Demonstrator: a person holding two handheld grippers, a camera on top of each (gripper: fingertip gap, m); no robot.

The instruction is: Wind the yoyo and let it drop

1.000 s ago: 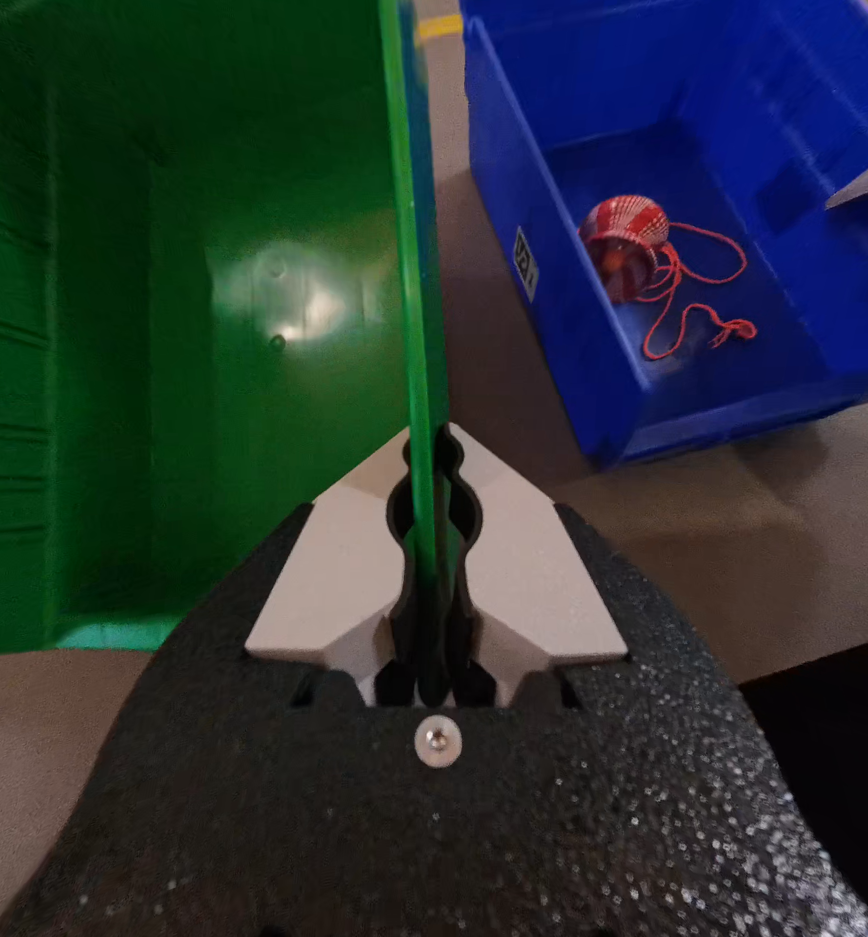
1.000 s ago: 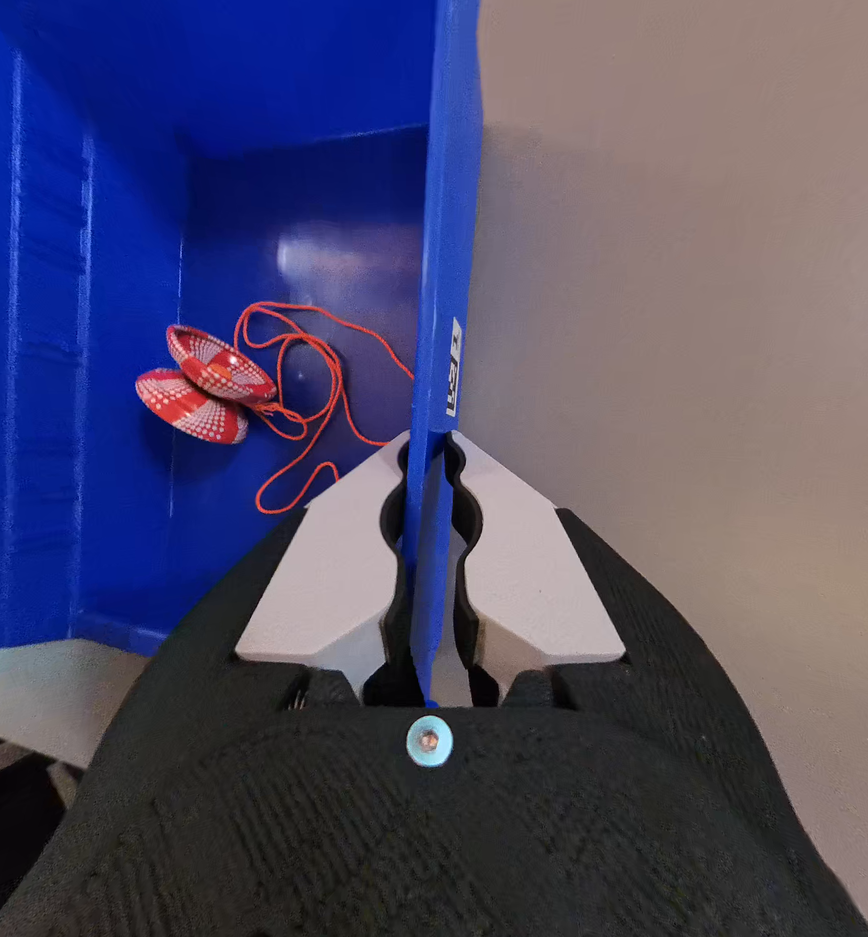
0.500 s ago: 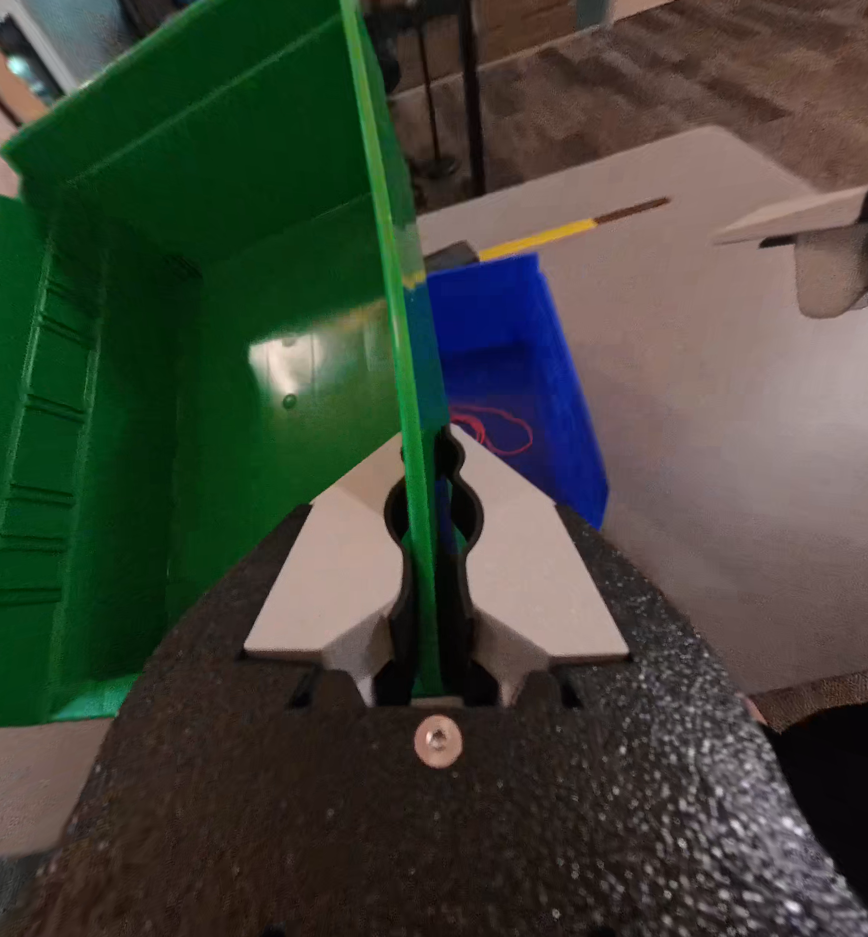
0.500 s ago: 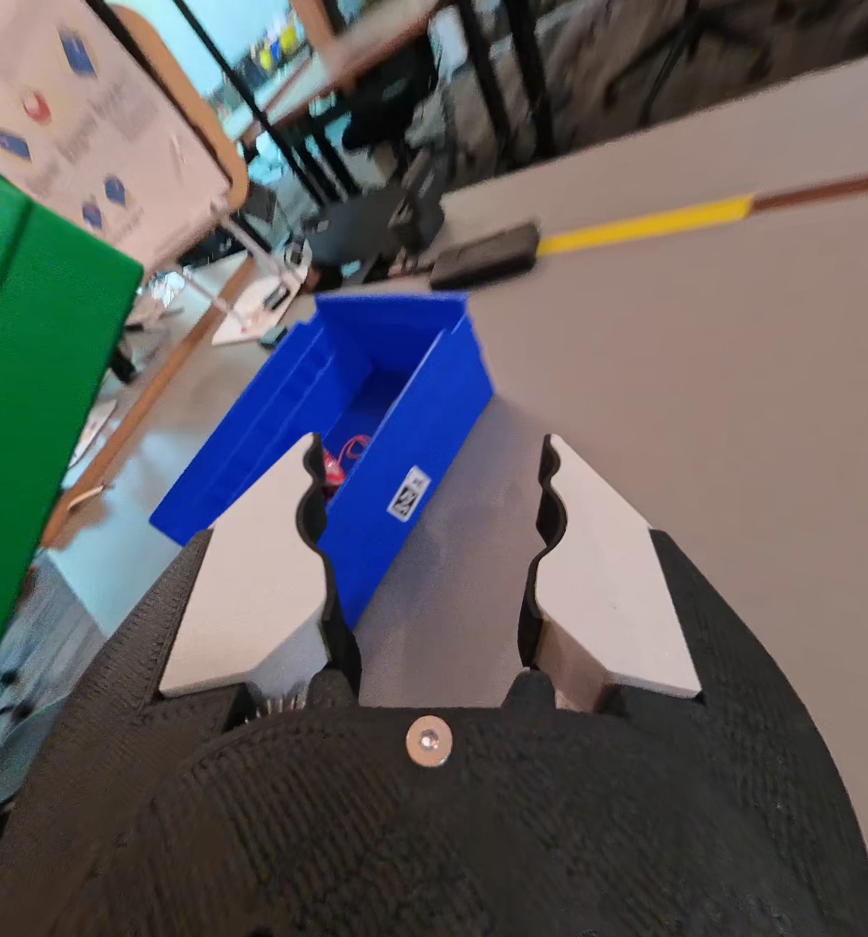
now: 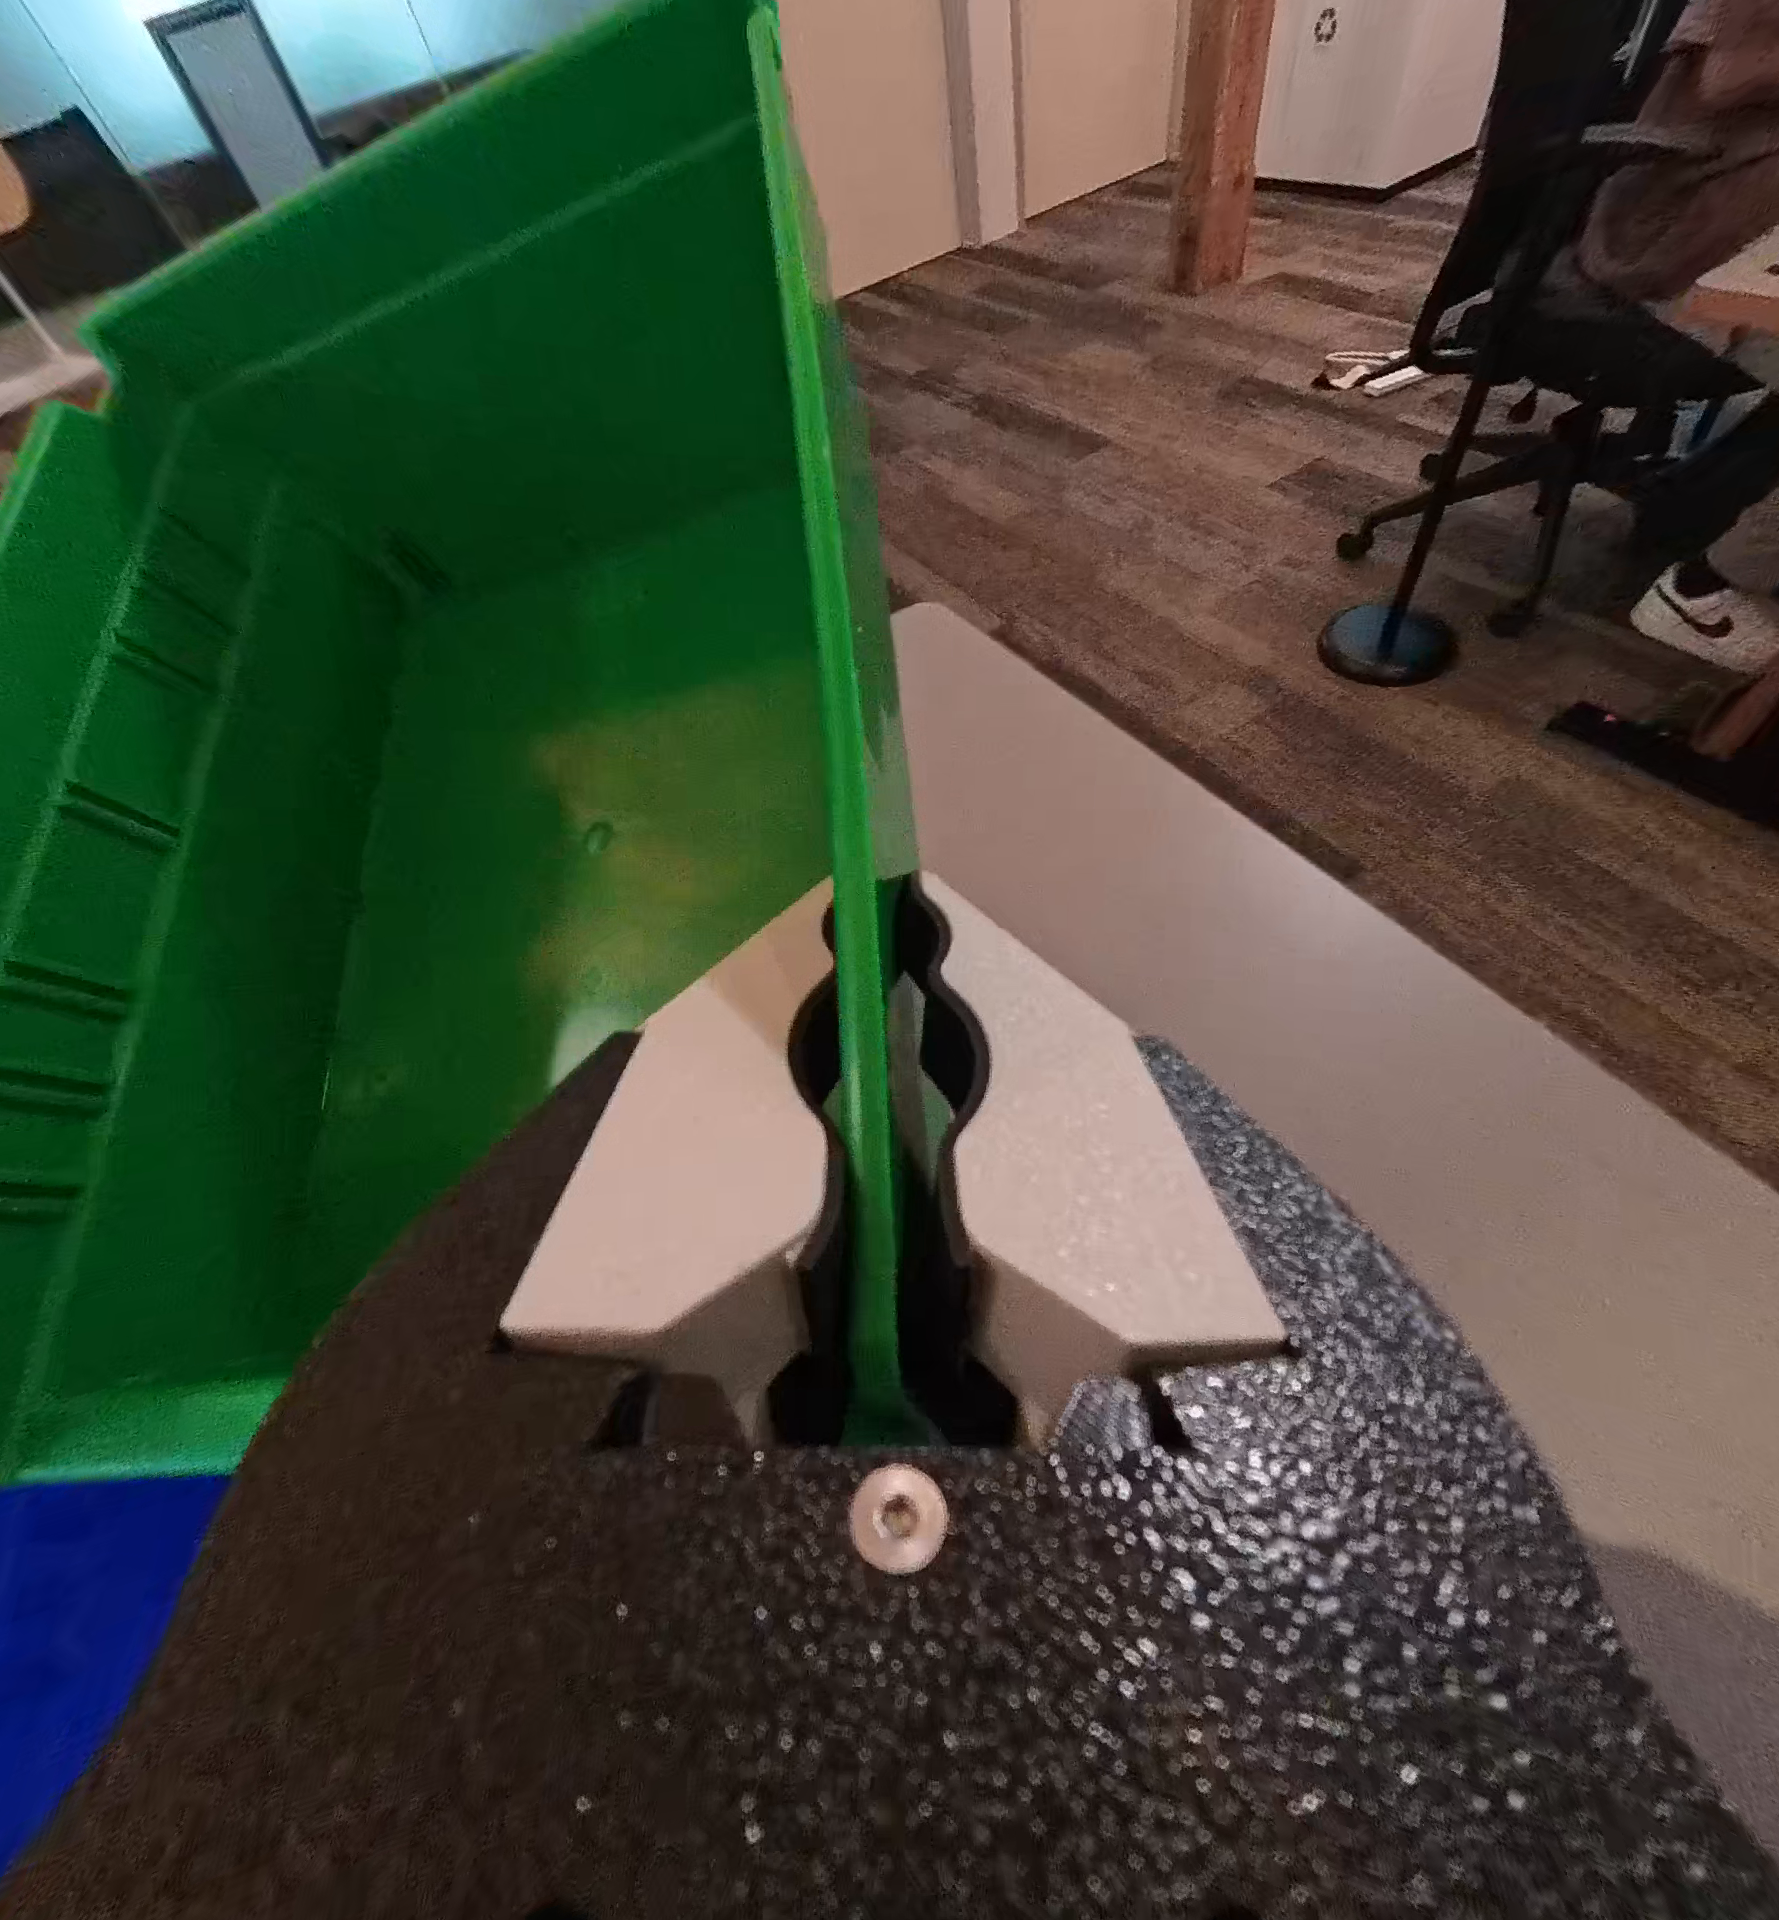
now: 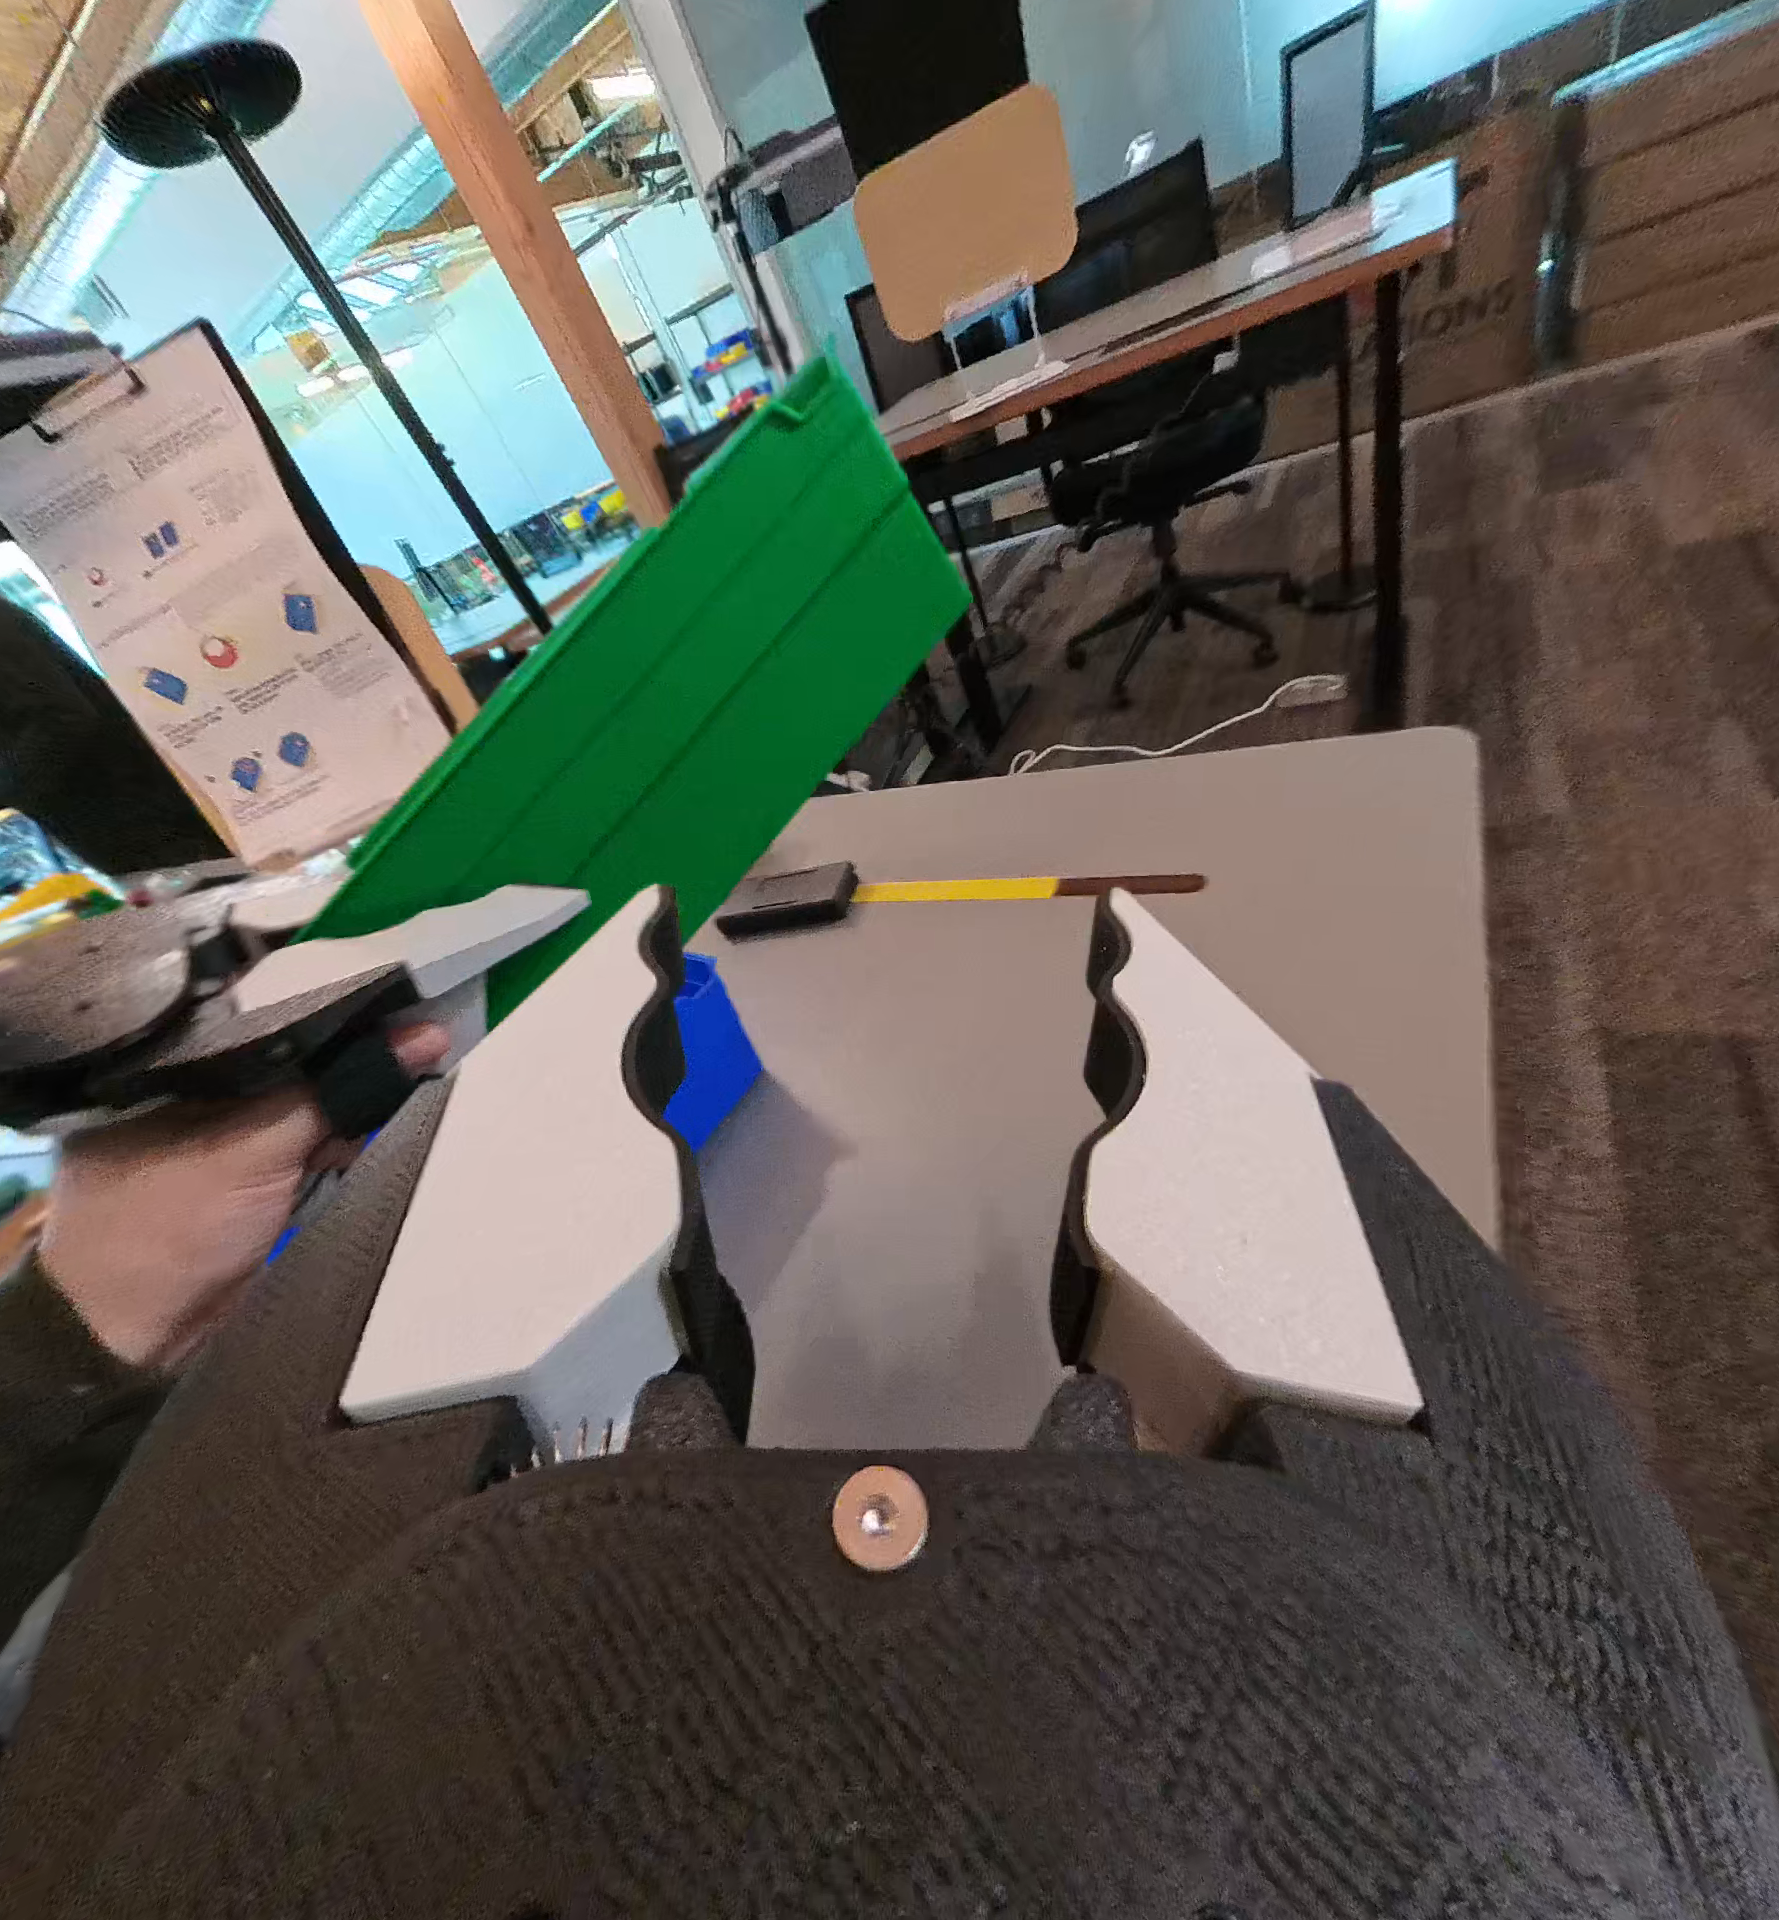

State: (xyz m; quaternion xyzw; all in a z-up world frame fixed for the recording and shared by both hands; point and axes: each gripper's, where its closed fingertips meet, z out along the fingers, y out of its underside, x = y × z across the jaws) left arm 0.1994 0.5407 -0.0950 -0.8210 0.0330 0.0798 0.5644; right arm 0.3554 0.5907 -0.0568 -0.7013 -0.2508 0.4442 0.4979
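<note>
Yoyo work has not begun as far as we can judge: the toy is in neither current view, so we cannot say where it lies, and neither tool holds it or its string. Nearest to us in the right wrist view, our right gripper (image 6: pixel 885 1101) stands wide open with nothing between its pale fingers, only bare grey table (image 6: pixel 1280 831) showing in the gap. Our left gripper (image 5: pixel 880 1049) is pinched tight on the side wall of the green bin (image 5: pixel 345 727), which it holds lifted and tilted, clear of the tabletop; the bin's inside looks empty from here. Just past the right gripper's left finger we see a corner of the blue bin (image 6: pixel 713 1039) resting on the table, its inside hidden. A strip of blue also shows at the lower left of the left wrist view. Farther off lies a black block (image 6: pixel 791 896) with a yellow and brown strip (image 6: pixel 1020 888) running from it. Everything remains for us: set the green bin aside, find the yoyo, wind its string, then let it drop.
</note>
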